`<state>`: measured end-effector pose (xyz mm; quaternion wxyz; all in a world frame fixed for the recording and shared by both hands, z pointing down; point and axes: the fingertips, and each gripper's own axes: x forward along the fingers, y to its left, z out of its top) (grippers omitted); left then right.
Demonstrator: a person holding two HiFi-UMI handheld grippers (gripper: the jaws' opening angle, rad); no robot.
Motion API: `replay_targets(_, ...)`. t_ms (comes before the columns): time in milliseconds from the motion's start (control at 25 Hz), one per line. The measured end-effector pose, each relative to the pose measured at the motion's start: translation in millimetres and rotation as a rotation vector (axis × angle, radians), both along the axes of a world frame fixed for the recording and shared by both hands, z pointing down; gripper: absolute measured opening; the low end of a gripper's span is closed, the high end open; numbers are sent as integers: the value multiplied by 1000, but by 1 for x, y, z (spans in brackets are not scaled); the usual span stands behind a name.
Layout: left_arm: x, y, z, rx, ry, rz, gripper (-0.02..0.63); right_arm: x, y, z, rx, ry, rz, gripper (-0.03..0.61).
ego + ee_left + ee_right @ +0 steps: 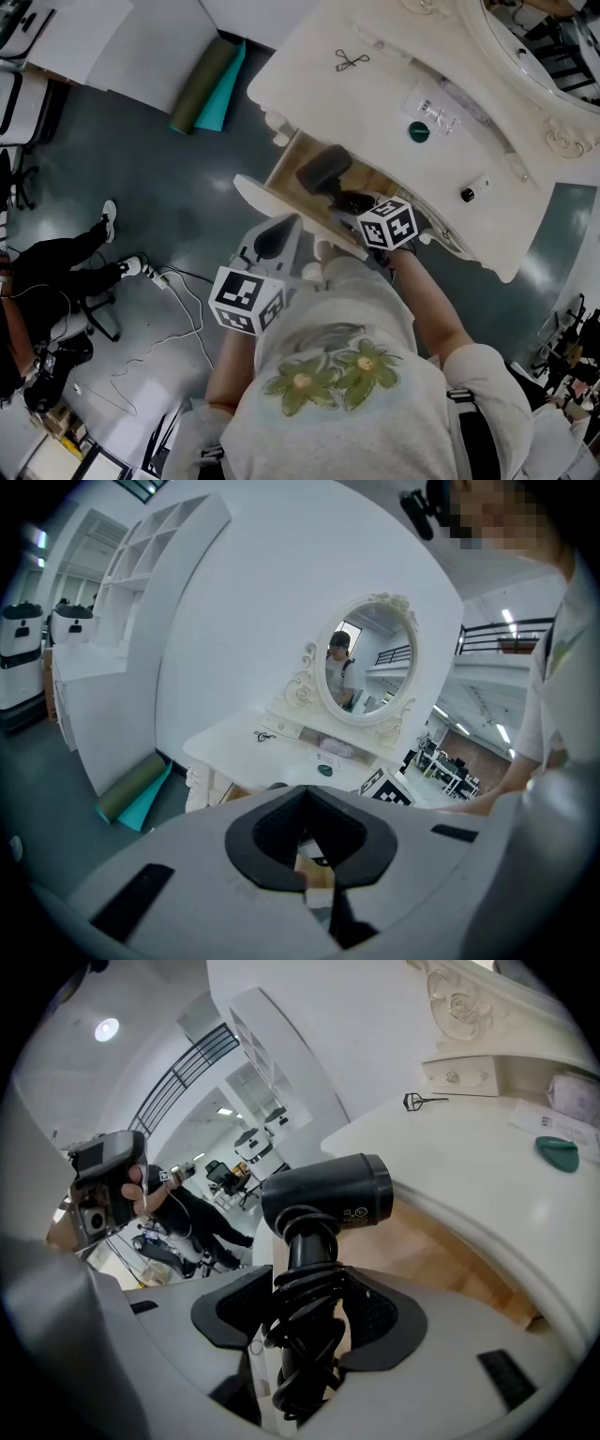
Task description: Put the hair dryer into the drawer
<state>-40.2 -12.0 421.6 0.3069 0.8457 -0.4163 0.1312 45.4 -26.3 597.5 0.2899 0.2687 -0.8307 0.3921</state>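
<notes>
"Where's the hair dryer just now?"

"Up in the air over the open drawer of the white dressing table. The right gripper has its jaws clamped on the handle, where the cord is wound round it. The barrel points sideways above the wooden floor of the drawer, and from here I'd say it isn't touching it."

"And the left gripper?"

"Its jaws are pressed together with nothing between them. It hangs just outside the drawer's white front, near the person's chest, well away from the dryer."

"So which step is this?"

"The carry is nearly done, I'd judge, and the lowering comes next. The drawer looks shallow and the barrel sticks out, so the dryer probably has to be tipped flat and set along the wood before the jaws let go."

"Anything to mind?"

"The tabletop's edge overhangs the back of the drawer. I'd keep the barrel clear of that, and see that the cord doesn't catch on the pads at release."
</notes>
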Motion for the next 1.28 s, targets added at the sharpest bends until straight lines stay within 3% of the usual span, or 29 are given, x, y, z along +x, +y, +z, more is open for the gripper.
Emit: replay_targets(1280,-26,8,7,-28,-18,-44,9,-6,-4,47,-71,73,-36,227)
